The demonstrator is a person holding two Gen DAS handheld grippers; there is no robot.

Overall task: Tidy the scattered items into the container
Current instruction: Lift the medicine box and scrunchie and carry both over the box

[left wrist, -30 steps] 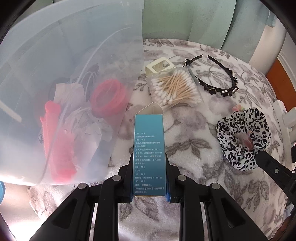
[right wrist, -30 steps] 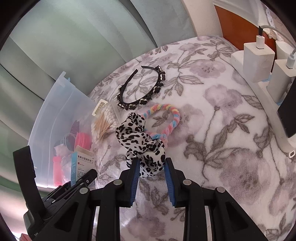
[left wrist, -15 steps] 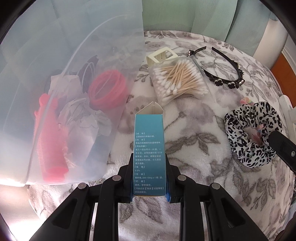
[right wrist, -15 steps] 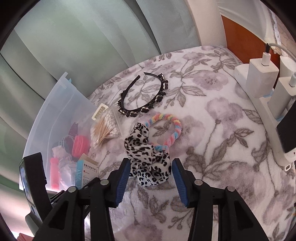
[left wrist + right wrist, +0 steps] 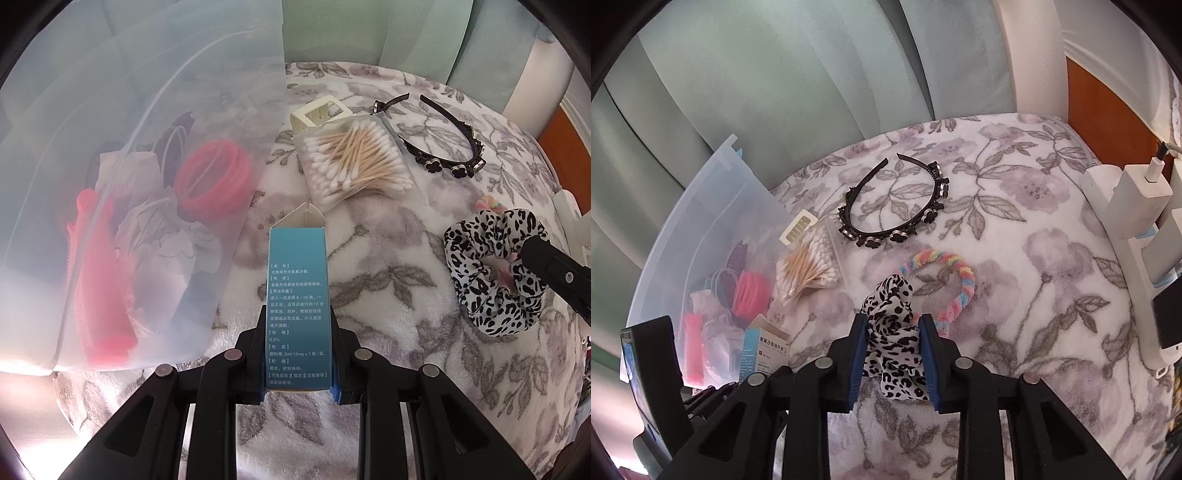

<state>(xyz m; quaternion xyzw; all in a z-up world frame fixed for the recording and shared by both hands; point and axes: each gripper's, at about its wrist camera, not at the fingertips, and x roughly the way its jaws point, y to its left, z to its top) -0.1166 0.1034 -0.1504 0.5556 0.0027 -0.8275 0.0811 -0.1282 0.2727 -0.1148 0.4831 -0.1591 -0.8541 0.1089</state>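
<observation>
My left gripper (image 5: 298, 332) is shut on a tall blue box (image 5: 297, 266), held upright just right of the clear plastic container (image 5: 110, 110). Inside the container lie pink hair ties (image 5: 214, 181) and a red comb-like piece (image 5: 99, 288). The jaws of my right gripper (image 5: 892, 332) are closing, and their blue pads press on a leopard-print scrunchie (image 5: 892, 295), bunching it upward. A rainbow hair tie (image 5: 964, 280) lies partly under the scrunchie. In the left wrist view the scrunchie (image 5: 476, 251) sits at the right with a right finger (image 5: 554, 269) on it.
A bag of cotton swabs (image 5: 354, 162), a cream clip (image 5: 319, 112) and a black flowered headband (image 5: 897, 232) lie on the floral blanket beyond the box. A white power strip with chargers (image 5: 1134, 206) runs along the right edge. Green curtains hang behind.
The right jaws opened wide around the scrunchie half a second ago and have now closed on it, squeezing it into a tall bunch. The left gripper still holds the box in place.
</observation>
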